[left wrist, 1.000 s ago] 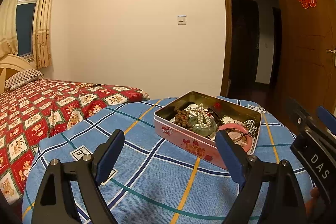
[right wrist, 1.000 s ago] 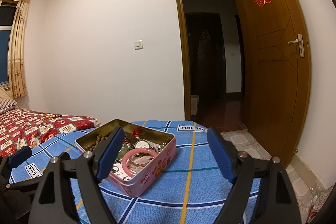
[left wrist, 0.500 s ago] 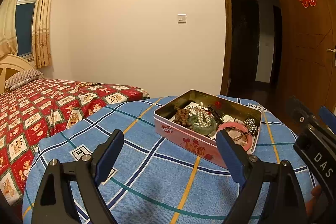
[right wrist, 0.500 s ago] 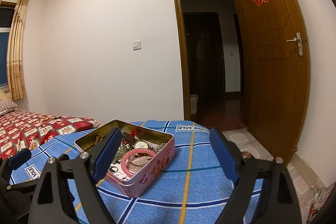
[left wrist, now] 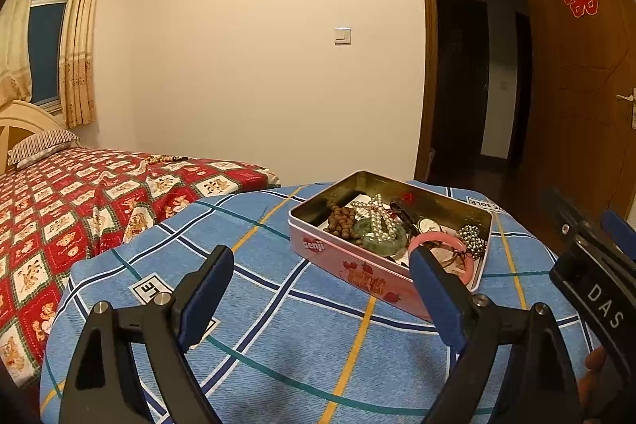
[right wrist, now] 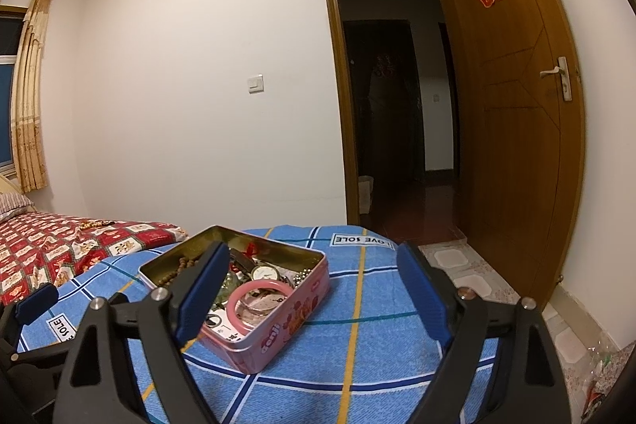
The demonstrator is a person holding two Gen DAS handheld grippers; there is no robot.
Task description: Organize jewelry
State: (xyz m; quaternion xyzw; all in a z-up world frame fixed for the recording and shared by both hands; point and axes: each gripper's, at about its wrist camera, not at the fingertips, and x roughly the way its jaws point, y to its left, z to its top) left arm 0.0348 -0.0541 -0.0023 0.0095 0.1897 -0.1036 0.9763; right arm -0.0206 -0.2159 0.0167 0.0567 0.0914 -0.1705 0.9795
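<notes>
Pink tin (right wrist: pixel 278 320) of jewelry sits lower left of centre, just ahead-left of my right claw (right wrist: pixel 314 291). Its jaws have just been opening, wide and empty; my left claw (left wrist: pixel 318 295) gapes empty too, tin ahead-right.

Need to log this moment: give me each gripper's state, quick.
Left gripper: open, holding nothing.
Right gripper: open, jaws just been opening, nothing between them.
</notes>
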